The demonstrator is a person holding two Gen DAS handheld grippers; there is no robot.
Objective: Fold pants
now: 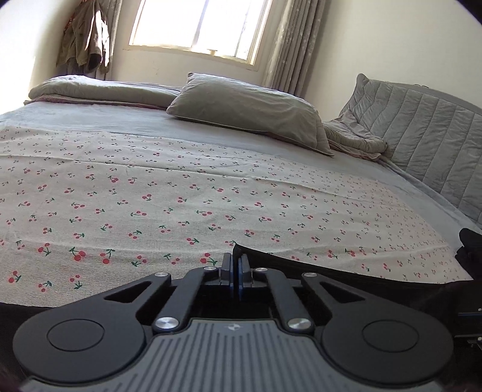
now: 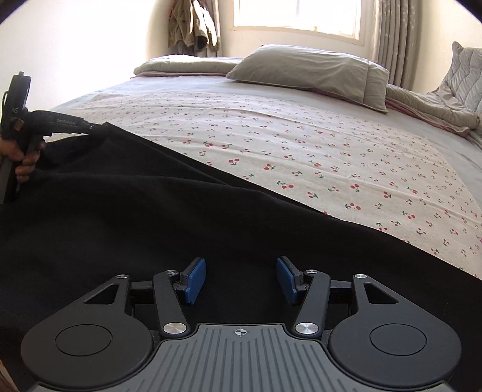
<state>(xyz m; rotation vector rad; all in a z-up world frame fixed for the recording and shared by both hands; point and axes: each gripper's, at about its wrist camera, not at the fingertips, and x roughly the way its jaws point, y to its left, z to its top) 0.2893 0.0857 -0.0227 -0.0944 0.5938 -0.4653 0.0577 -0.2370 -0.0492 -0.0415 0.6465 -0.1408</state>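
Black pants (image 2: 150, 211) lie across the near side of the bed on a cherry-print cloth (image 2: 331, 144). In the left wrist view only a thin black edge of the pants (image 1: 301, 267) shows, running right from my left gripper (image 1: 235, 265), whose jaws are shut on that edge. The right wrist view shows the same left gripper (image 2: 90, 126) pinching a far-left corner of the pants, with a hand (image 2: 24, 162) on its handle. My right gripper (image 2: 241, 279) hovers over the dark fabric, its blue pads (image 2: 195, 280) apart with nothing pressed between them.
A grey pillow (image 1: 247, 111) and a folded blanket (image 1: 99, 90) lie at the far side of the bed. A quilted headboard (image 1: 421, 144) stands at the right. Behind are a bright window (image 1: 195, 24), curtains, and clothes hanging (image 1: 84, 36) on the wall.
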